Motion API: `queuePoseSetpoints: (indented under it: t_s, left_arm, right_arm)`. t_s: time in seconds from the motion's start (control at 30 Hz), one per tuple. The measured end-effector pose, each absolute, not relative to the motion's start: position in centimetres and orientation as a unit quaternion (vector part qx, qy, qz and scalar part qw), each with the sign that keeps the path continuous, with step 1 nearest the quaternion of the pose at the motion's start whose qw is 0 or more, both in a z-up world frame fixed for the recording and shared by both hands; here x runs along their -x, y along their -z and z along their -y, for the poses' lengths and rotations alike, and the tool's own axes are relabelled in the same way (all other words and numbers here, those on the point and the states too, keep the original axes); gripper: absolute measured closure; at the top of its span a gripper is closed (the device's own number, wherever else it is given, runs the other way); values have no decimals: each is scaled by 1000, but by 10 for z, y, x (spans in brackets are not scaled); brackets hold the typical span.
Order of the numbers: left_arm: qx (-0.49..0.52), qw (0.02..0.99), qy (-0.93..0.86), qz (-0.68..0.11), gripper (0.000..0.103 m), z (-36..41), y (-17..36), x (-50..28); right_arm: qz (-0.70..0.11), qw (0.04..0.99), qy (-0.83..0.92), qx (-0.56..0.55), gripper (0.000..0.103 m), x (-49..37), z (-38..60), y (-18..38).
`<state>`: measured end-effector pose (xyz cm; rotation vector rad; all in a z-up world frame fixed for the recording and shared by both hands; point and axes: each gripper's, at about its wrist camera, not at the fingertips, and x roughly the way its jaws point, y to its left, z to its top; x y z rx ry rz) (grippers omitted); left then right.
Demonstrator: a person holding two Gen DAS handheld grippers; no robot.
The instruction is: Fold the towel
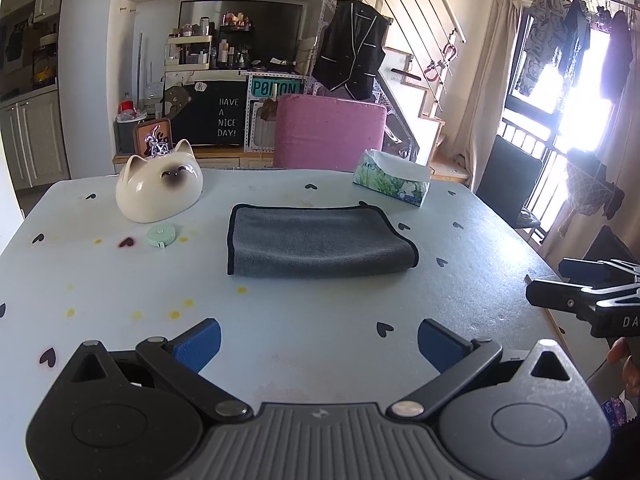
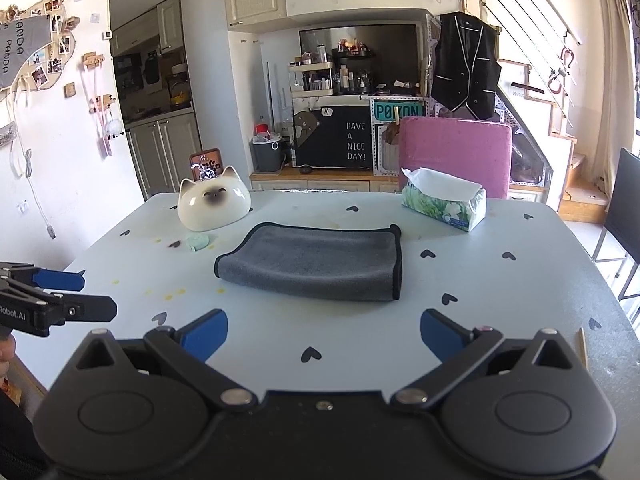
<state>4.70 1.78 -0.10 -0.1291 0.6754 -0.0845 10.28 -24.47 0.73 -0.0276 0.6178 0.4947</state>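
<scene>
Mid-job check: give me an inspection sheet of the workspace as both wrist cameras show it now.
Surface: pale blue table printed with dark hearts, with yellow and reddish stains at its left.
Job's things: grey towel with black edging lies folded at the centre, touched by neither gripper.
Clutter: cat-shaped ceramic piece far left; round green tape measure in front of it; tissue pack far right.
Grippers: left gripper open, empty, short of the towel; right gripper likewise.
Cables: nothing seen on the table.
Surroundings: pink chair behind the table; black vest hanging by the stairs; bright window at right.
</scene>
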Motion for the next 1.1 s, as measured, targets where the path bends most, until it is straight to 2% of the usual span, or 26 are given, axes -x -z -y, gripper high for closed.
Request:
queuePoseSetpoints:
  t_s: [1.1]
  left_arm:
    - [67,940,43,-332,0,-18,6,-48]
  right_arm:
    - [-302,921,-245,14,0,-101,241,-9]
